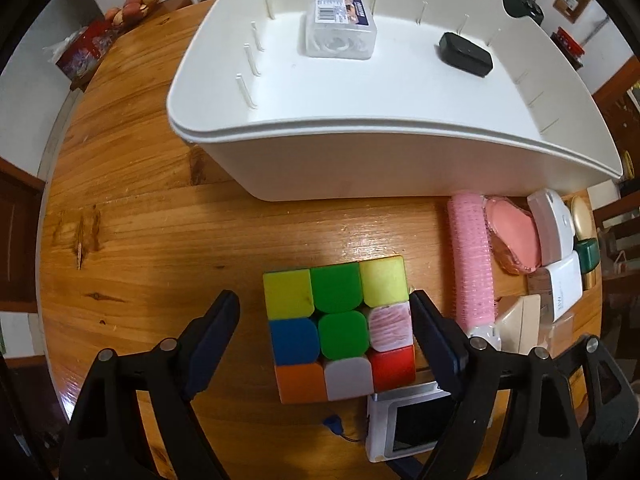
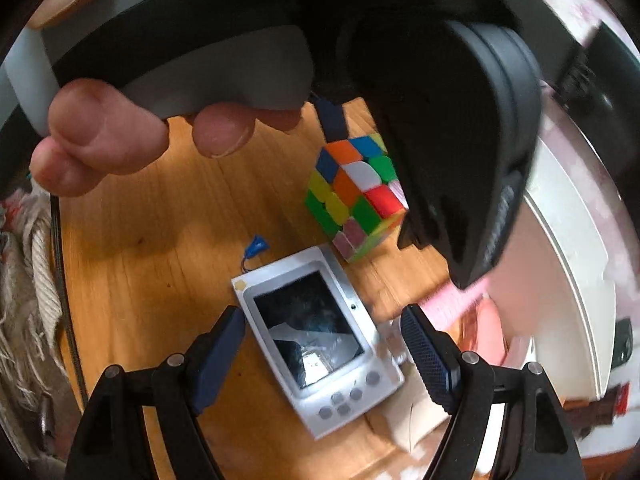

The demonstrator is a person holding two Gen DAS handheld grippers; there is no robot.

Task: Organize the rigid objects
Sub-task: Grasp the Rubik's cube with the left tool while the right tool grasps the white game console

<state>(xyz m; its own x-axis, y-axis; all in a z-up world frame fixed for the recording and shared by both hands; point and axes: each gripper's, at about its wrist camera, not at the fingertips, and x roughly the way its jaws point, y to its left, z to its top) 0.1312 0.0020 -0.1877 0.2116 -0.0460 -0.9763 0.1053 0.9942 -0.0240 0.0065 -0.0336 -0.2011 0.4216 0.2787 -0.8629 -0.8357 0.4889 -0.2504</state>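
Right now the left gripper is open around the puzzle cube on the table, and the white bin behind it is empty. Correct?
Not quite. The white bin is not empty: the left wrist view shows a clear plastic box and a black case inside. The rest holds: the left gripper is open around the puzzle cube.

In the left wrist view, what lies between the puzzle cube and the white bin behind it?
Nothing: only bare wooden table separates the puzzle cube from the white bin. The pink hair roller lies off to the cube's right, seen in the left wrist view.
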